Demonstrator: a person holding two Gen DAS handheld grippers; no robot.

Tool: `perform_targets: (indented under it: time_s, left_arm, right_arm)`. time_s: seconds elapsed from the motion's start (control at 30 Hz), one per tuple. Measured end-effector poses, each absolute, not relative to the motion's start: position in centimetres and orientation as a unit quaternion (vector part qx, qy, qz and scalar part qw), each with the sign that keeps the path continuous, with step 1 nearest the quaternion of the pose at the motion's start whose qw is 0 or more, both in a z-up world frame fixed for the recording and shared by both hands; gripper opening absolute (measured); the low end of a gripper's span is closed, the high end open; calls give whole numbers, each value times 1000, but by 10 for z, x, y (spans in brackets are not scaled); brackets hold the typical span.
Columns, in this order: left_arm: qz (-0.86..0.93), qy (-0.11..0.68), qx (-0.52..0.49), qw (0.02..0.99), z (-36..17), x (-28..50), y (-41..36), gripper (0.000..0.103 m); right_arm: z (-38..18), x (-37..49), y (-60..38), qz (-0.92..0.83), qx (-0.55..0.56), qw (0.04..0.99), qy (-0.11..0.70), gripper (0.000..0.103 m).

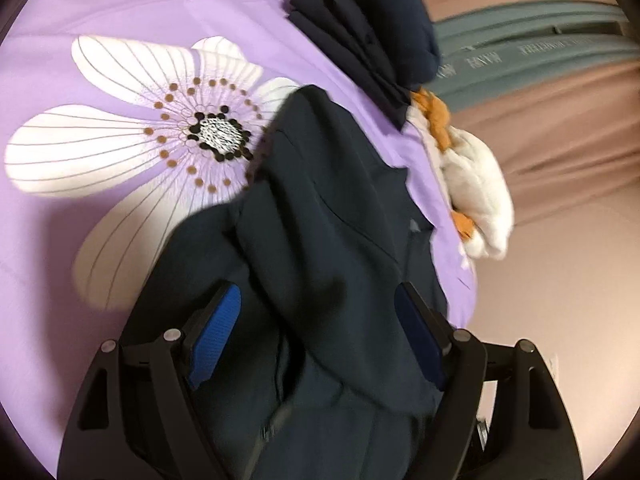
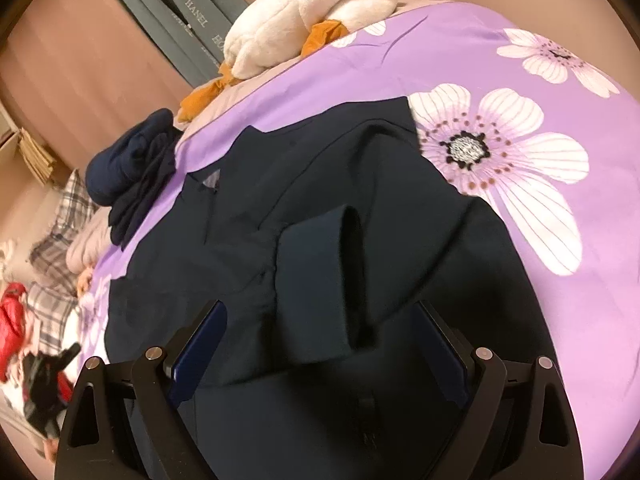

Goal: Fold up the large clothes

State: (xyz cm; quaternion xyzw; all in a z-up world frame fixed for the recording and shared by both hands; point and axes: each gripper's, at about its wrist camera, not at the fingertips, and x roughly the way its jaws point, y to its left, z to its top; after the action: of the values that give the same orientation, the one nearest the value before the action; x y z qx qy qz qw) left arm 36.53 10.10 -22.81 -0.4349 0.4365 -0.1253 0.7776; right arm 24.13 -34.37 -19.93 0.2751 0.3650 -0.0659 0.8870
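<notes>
Purple flowered bedding fills your left wrist view, where your left claw stands wide over the dark navy garment, nothing gripped, with a folded navy pile and a white plush duck beyond. From your right wrist view, the right claw gapes wide above the same garment spread on the bed, its cuffed sleeve lying between the pads without touching them.

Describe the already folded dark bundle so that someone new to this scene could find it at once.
Start at the purple flowered bedspread. At its edge lies a white plush toy with orange feet; beside those feet sits the folded navy bundle. Unlike the spread-out dark garment, it is a small compact stack.
</notes>
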Motion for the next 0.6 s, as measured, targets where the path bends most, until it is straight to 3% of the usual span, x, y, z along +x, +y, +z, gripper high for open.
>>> perform_targets:
  time_s: [0.07, 0.1, 0.13, 0.17, 0.27, 0.3, 0.4, 0.6]
  left_arm:
    - [-101, 434, -437, 781, -237, 374, 102, 72]
    - [-91, 432, -435, 785, -239, 375, 104, 65]
    - [-74, 430, -428, 791, -241, 377, 105, 48]
    - [-67, 431, -422, 794, -243, 379, 106, 33]
    - [-52, 437, -400, 804, -246, 384, 108, 19]
    - [-49, 437, -387, 810, -245, 384, 107, 18]
    - [-44, 433, -357, 827, -242, 383, 101, 18]
    - [-45, 432, -353, 829, -245, 385, 97, 18]
  right_arm:
    - [-200, 247, -343, -66, 266, 889, 366, 93]
    - [-201, 250, -343, -69, 263, 889, 369, 88]
    - [-203, 254, -343, -71, 259, 888, 374, 83]
    - [-204, 258, -343, -69, 252, 887, 380, 69]
    - [-206, 265, -340, -86, 211, 889, 396, 29]
    - [-205, 267, -339, -91, 195, 892, 397, 17]
    - [-192, 266, -337, -87, 167, 904, 384, 8]
    - [-162, 253, -347, -137, 130, 929, 317, 0]
